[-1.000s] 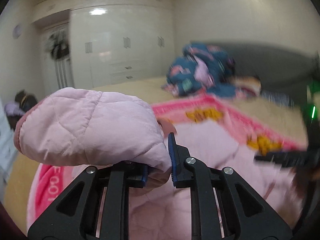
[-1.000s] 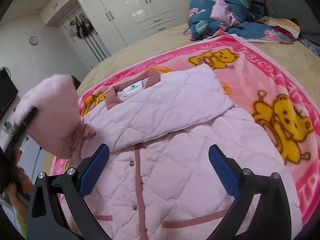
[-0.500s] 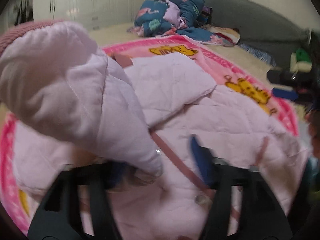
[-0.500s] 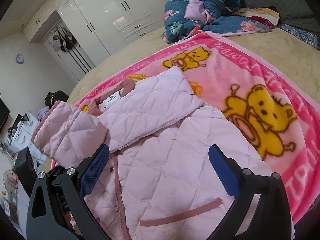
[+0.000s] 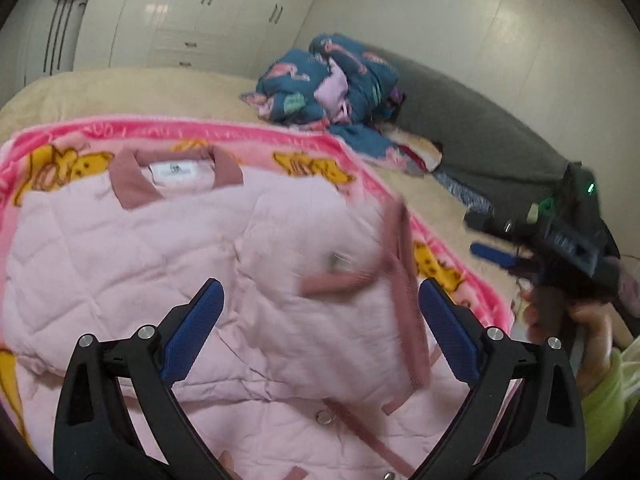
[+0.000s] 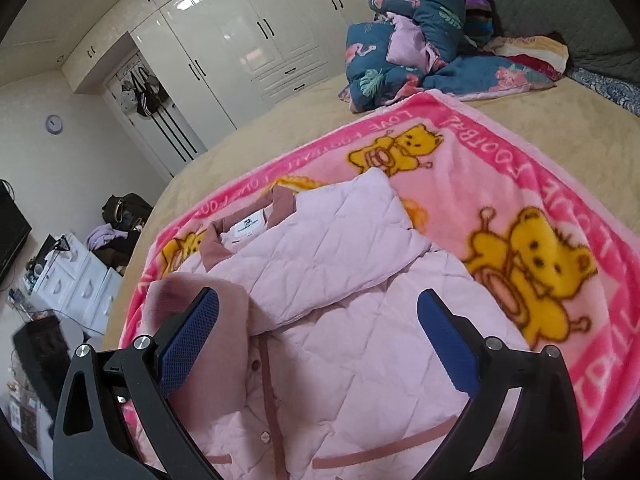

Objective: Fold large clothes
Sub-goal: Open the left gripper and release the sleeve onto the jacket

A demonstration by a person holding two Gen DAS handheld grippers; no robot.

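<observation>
Left hand-held gripper (image 5: 320, 328): jaws now spread wide, holding nothing, hovering over jacket; 1 s ago it was pinching the left sleeve and carrying it up in the air.
Right hand-held gripper (image 6: 318, 340): jaws spread, empty, hanging over the near front of jacket; unchanged vs. 1 s ago.

Item 1, pink quilted jacket (image 6: 360, 344): lying front-up on pink bear blanket (image 6: 520, 200), collar w/ label at far end, hem nearest cameras. Snap placket running down the middle.
Item 2, right sleeve (image 6: 340, 256): lying folded across chest, flat, as before.
Item 3, left sleeve (image 5: 316, 280): just released; in left view it is blurred, apparently still settling across the front, dusty-pink cuff band toward the right. In right view only a pink fold is showing by the near left finger; exact lie cannot be told.

Other: bed (image 6: 280, 128) carrying blanket; blue patterned bedding pile (image 6: 420, 40) at far side, well apart from jacket; white wardrobe (image 6: 240, 48) beyond.

Reading: both sleeves are now looking turned in, so sleeve stage is prob. done or nearly so. Likely next: smoothing overlap, then bringing hem up toward collar. Risk: padded fabric is springy, so the dropped sleeve may be sliding off-line and needing a re-lay.
</observation>
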